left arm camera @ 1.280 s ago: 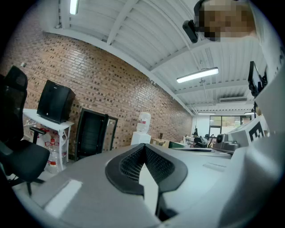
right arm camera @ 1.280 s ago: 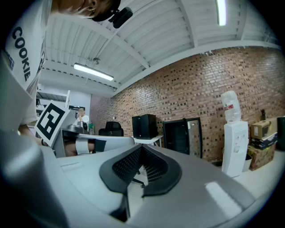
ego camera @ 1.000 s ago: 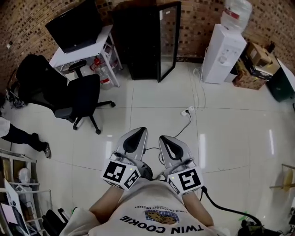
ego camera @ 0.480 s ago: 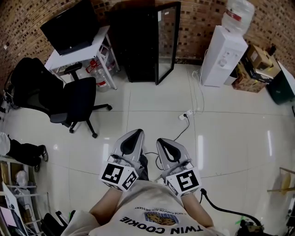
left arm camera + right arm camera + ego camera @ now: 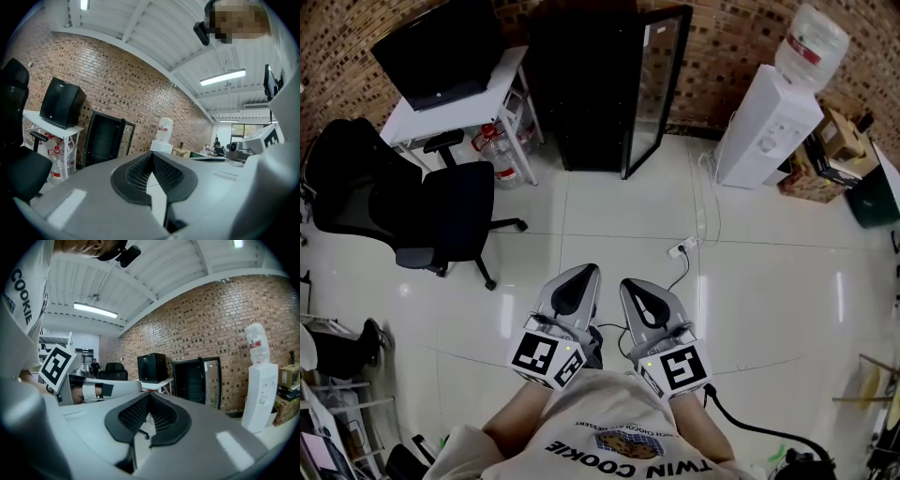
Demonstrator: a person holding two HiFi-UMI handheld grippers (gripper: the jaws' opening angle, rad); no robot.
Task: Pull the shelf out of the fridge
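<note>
Standing on the pale tiled floor [image 5: 769, 281], well apart from the black fridge [image 5: 591, 94] at the brick wall [image 5: 731, 37], and facing it. Holding the left gripper [image 5: 579, 272] and the right gripper [image 5: 634, 284] side by side just in front of the chest, near each other without touching, both pointing roughly level toward the fridge. Pressing the left gripper's jaws together, as seen in the left gripper view, the ribbed pads [image 5: 136, 171] meeting at the tip with nothing between them. Pressing the right gripper's jaws together in the same way in the right gripper view, likewise gripping nothing. Looking toward the fridge's glass door [image 5: 661, 89], hanging open at the right of the dark cabinet. Failing to make out the shelf inside that dark interior from any view. Seeing a black office chair [image 5: 450, 202] off to the left, near a white table [image 5: 459, 112] bearing a dark monitor [image 5: 436, 56], with water bottles [image 5: 499, 145] standing under the table. Seeing a white water dispenser [image 5: 769, 117] upright to the right of the fridge, with cardboard boxes [image 5: 830, 141] further right along the wall. Noticing a power strip [image 5: 682, 249] lying on the tiles between the grippers and the fridge, a black cable [image 5: 673, 274] trailing from it back toward the grippers.
</note>
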